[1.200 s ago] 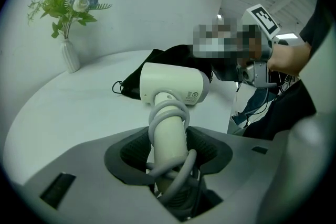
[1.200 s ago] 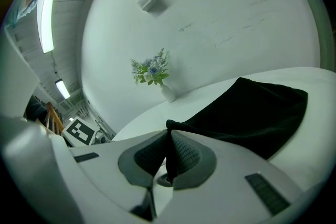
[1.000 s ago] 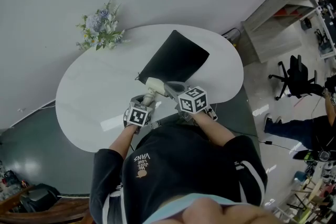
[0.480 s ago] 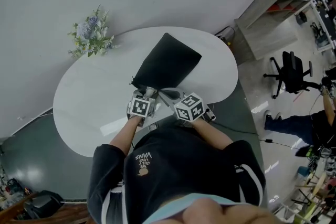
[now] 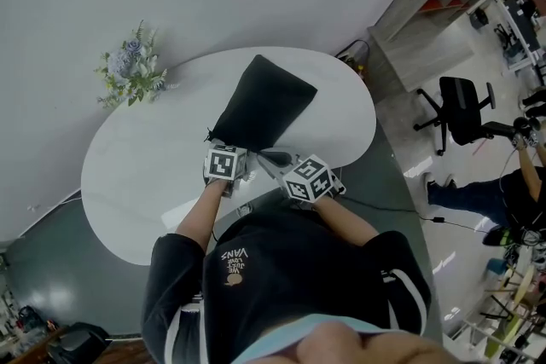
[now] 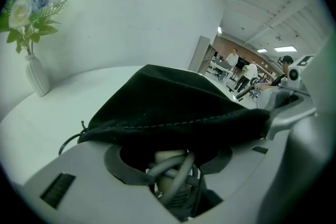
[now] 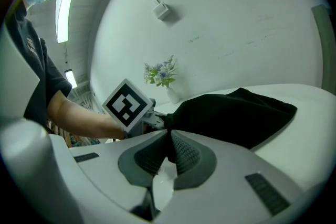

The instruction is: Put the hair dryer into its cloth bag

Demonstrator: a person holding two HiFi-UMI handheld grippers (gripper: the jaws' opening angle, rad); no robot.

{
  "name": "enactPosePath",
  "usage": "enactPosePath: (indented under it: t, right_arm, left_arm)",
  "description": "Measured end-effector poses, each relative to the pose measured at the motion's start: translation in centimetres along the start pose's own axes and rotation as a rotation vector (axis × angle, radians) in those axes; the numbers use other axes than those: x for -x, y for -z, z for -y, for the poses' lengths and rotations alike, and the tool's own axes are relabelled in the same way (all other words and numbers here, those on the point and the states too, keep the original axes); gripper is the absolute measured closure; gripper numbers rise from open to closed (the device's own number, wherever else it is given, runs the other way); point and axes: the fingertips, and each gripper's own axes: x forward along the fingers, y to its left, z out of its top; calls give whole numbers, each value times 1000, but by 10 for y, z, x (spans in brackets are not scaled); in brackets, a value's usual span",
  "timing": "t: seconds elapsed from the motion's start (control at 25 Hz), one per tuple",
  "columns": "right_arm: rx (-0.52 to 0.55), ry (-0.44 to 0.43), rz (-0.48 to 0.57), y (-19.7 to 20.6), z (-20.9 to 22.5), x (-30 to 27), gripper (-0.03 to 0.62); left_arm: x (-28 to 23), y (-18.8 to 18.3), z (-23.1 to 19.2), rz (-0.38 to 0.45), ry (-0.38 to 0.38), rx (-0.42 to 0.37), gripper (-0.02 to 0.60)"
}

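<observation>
We see the black cloth bag (image 5: 260, 102) lying flat at the centre of the white round desk (image 5: 128, 183), its mouth at the lower end, toward the person.

Left gripper (image 5: 232, 156), lower centre: jaws closed on the cream handle of the hair dryer (image 6: 169, 156), grey cord (image 6: 176, 176) wound round it. The dryer's head is hidden inside the bag's mouth.

Right gripper (image 5: 271, 159), just right of the left: jaws together, pinching the hem of the bag's mouth and holding it up.

A vase of flowers (image 5: 130, 72) stands at the desk's upper left edge, well apart.
</observation>
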Motion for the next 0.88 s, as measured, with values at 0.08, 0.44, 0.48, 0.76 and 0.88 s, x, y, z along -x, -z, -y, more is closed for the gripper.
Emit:
enactPosePath:
  t: [0.08, 0.44, 0.48, 0.76, 0.88]
  right_arm:
    - [-3, 0, 0, 0, 2, 2, 545]
    - [19, 14, -22, -3, 18, 7, 545]
    - [25, 16, -28, -2, 20, 7, 545]
    - [67, 19, -64, -3, 32, 2, 545]
    - [65, 21, -68, -5, 39, 0, 545]
  left_arm:
    - [-5, -9, 0, 12, 1, 14, 345]
    - [-38, -35, 14, -21, 62, 48, 345]
    - [-43, -36, 15, -33, 68, 54, 345]
    - [-67, -51, 20, -73, 92, 15, 345]
    - [-75, -58, 22, -68, 103, -10, 345]
